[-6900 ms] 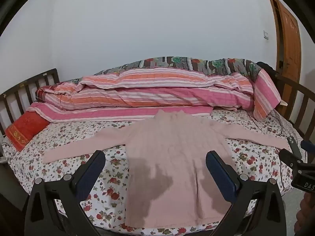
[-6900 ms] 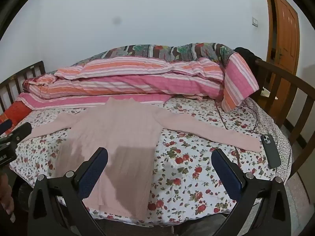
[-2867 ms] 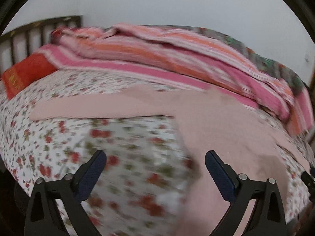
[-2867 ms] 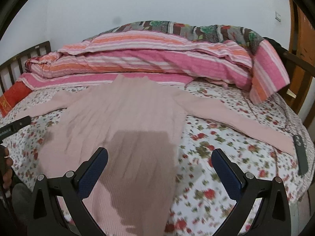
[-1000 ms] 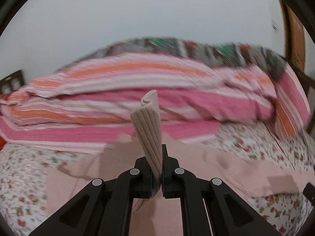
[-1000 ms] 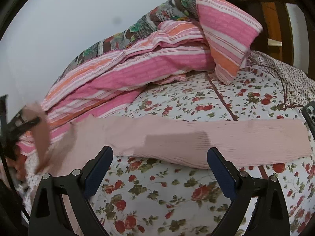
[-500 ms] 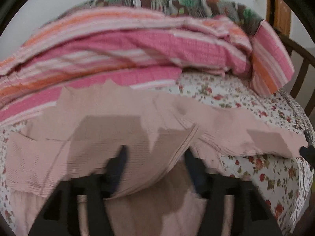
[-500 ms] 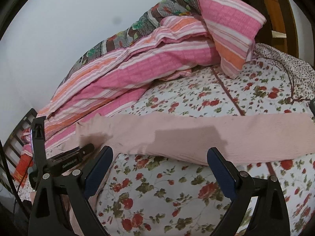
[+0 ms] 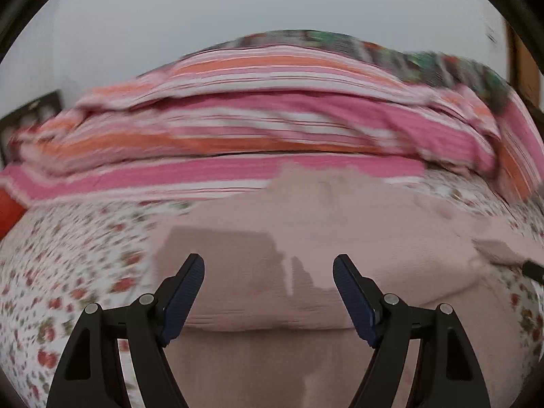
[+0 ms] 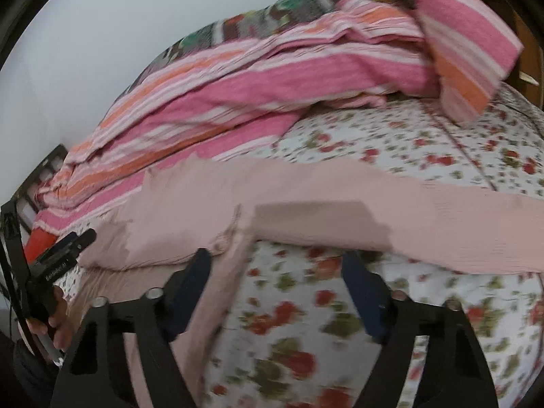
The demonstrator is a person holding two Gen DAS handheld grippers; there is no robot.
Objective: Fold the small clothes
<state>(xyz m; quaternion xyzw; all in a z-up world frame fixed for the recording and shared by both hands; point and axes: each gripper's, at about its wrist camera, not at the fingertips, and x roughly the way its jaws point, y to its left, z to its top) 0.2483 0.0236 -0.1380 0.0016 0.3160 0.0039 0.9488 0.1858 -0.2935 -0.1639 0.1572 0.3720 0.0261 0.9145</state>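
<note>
A second ago the left gripper (image 9: 268, 292) pinched the sweater's cuff; now its fingers (image 9: 183, 295) stand apart, holding nothing, and the sleeve lies folded across the sweater (image 9: 306, 231) just ahead of them on the bed (image 9: 68, 265). The right gripper (image 10: 278, 289) has also narrowed its gap but remains open, above the other sleeve (image 10: 425, 224), stretched out beyond its fingertips. Both views are blurred; the sweater's hem is cut off below, and the striped quilt (image 9: 272, 125) hides the bed's far side.
</note>
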